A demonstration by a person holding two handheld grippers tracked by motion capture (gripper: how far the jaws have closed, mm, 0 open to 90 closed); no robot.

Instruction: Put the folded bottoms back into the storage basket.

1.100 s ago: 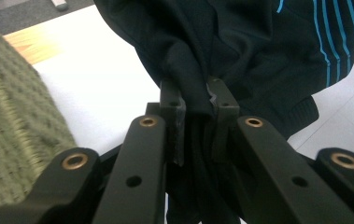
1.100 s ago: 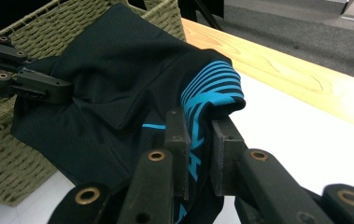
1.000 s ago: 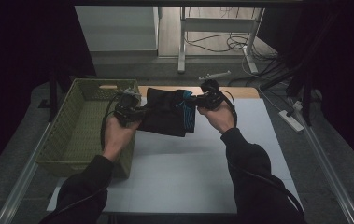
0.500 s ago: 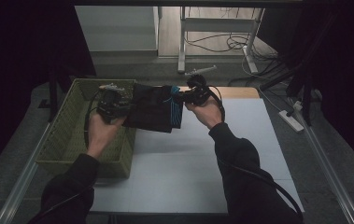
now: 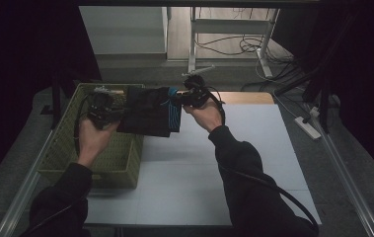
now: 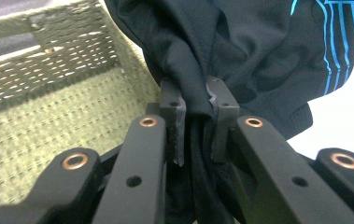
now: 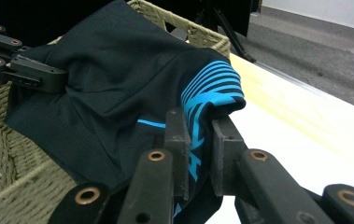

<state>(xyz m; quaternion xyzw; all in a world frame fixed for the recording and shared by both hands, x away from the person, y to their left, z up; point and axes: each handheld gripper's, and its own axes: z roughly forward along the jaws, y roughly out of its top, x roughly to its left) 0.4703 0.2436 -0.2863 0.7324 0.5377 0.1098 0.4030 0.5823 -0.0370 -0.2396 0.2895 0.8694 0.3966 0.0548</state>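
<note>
Black garment (image 5: pixel 147 111) held over the basket (image 5: pixel 66 148)
Left hand-held gripper (image 5: pixel 106 111) pinches its nine o'clock end, right hand-held gripper (image 5: pixel 187 98) its blue-striped three o'clock end; both clamped tight.

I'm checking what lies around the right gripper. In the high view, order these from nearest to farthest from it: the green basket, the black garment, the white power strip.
1. black garment, clamped in the right gripper, on its left.
2. green basket, farther left.
3. white power strip, far right, off the table.
</note>
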